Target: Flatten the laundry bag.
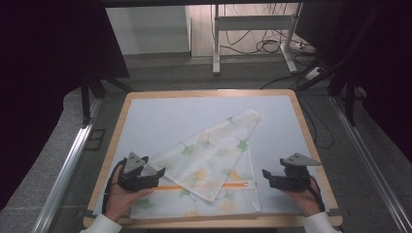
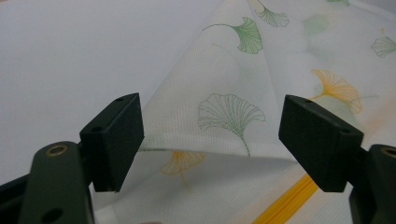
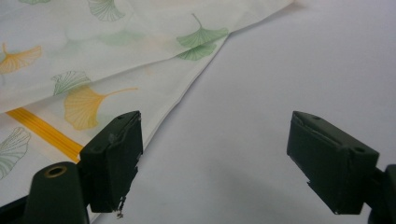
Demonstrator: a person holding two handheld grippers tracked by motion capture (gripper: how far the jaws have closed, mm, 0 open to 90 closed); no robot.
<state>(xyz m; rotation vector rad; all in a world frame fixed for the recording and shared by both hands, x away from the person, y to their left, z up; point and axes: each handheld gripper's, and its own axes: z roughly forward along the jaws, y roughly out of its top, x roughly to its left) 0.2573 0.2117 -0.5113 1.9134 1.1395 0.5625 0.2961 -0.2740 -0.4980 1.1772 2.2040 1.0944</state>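
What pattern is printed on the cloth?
Green and orange ginkgo leaves on the white cloth, clearest in the left gripper view.

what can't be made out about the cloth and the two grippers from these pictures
- High view: the folded flap hides the middle of the orange stripe and the cloth layer beneath.
- High view: left gripper tips lie over the cloth edge; touching or hovering, cannot tell.
- Left gripper view: the frame edge cuts off the cloth's far corner.
- Right gripper view: the right gripper stands open over bare mat; its left jaw hides the cloth's near edge.
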